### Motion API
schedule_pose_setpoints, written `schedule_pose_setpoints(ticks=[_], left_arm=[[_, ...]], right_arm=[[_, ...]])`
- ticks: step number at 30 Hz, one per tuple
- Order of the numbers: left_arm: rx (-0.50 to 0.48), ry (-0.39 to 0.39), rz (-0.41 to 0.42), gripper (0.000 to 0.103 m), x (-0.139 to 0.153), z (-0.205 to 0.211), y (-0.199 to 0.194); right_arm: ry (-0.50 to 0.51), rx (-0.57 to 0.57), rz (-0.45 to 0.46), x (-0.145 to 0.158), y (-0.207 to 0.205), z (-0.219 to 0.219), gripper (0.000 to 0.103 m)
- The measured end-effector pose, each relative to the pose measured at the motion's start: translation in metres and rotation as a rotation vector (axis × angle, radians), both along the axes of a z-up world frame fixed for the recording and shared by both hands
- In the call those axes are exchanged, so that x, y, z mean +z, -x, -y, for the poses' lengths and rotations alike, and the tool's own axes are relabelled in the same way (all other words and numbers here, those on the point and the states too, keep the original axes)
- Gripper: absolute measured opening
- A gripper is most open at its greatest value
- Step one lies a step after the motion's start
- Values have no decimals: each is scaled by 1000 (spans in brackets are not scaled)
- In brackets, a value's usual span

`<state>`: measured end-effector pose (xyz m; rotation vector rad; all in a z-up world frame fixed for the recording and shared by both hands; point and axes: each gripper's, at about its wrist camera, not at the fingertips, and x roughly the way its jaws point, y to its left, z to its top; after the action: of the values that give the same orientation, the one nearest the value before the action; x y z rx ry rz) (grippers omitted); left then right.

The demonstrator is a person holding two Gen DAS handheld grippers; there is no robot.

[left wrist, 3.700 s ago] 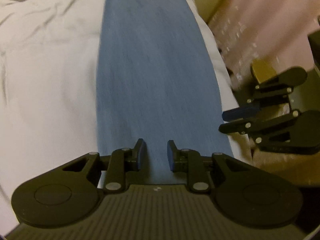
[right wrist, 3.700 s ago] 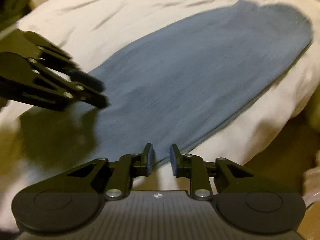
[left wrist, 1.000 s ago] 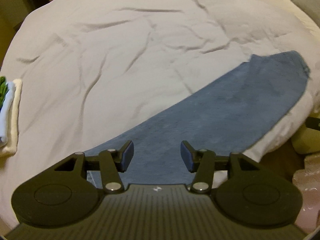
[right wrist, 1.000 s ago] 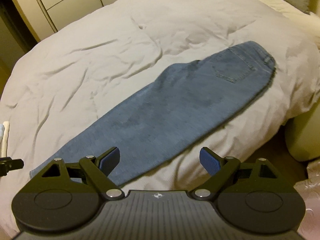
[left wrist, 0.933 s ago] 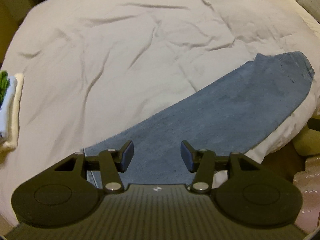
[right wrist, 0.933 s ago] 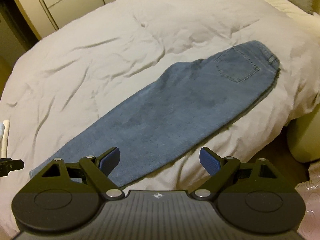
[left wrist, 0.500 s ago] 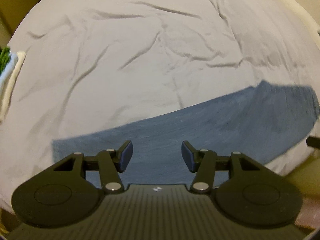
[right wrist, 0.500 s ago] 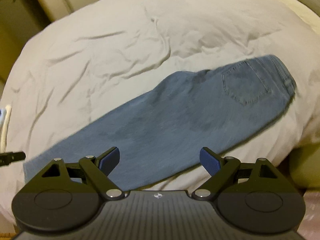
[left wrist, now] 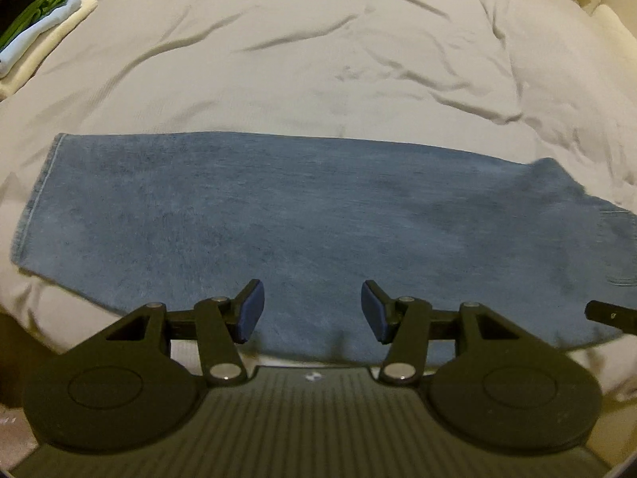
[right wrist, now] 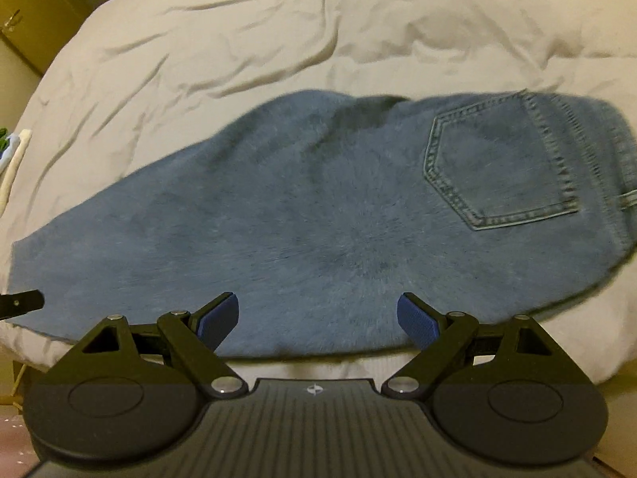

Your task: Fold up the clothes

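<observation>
- Left wrist view: one pair of jeans (left wrist: 318,215) lies flat across the near edge of the bed (left wrist: 318,59), folded lengthwise so the legs lie one on the other, hem end to the left and waist end to the right.
- One stack of folded clothes (left wrist: 36,28) sits at the far left corner of the bed, well apart from the jeans; I count a green, a pale blue and a cream layer, with something dark behind.
- The left claw (left wrist: 311,310) hangs over the near edge of the jeans around mid-length, its two blue-padded fingers spread apart and nothing between them. Whether the tips touch the denim I cannot tell.
- One black tip of the other tool pokes in at the right edge.
- Right wrist view: the same single pair of jeans (right wrist: 318,219) fills the middle, with one back pocket (right wrist: 497,163) and a belt loop showing at the waist end on the right.
- The right claw (right wrist: 317,318) is spread wide, wider than the left one, empty, over the near edge of the seat area.
- A sliver of the folded stack (right wrist: 12,155) shows far left, and one black tip of the left tool beside the hem end.
</observation>
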<state>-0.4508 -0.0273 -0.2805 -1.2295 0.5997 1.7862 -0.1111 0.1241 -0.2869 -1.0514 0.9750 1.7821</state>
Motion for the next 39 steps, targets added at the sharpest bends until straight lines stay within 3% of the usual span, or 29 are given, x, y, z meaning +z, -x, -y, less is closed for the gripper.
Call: schedule_pose_setpoints(ticks=[3, 6, 11, 15, 17, 20, 23, 28, 35, 39], left_arm=[[21, -20, -32, 50, -33, 8, 11], [20, -105, -62, 50, -50, 22, 14], [17, -270, -105, 46, -59, 52, 10], [32, -327, -122, 45, -56, 81, 3], [58, -328, -97, 50, -47, 100, 1], [100, -415, -51, 57, -35, 136, 6], [172, -478, -7, 55, -31, 168, 16], [282, -527, 54, 54, -29, 209, 48], [457, -614, 114, 52, -35, 234, 99], [574, -631, 219, 42, -61, 234, 130]], right_arm=[[-63, -10, -13, -30, -2, 2, 89], [-136, -15, -32, -55, -5, 6, 91], [-278, -12, -97, -67, -11, 27, 98], [-365, -28, -127, -70, -17, 51, 98], [-375, -71, -136, -63, -23, 66, 97], [-372, -138, -215, -38, -38, 95, 98], [-447, -161, -252, -11, -53, 127, 98], [-473, -179, -297, 14, -70, 162, 98], [-450, -178, -307, 12, -74, 172, 98], [-394, -188, -303, -1, -65, 155, 98]])
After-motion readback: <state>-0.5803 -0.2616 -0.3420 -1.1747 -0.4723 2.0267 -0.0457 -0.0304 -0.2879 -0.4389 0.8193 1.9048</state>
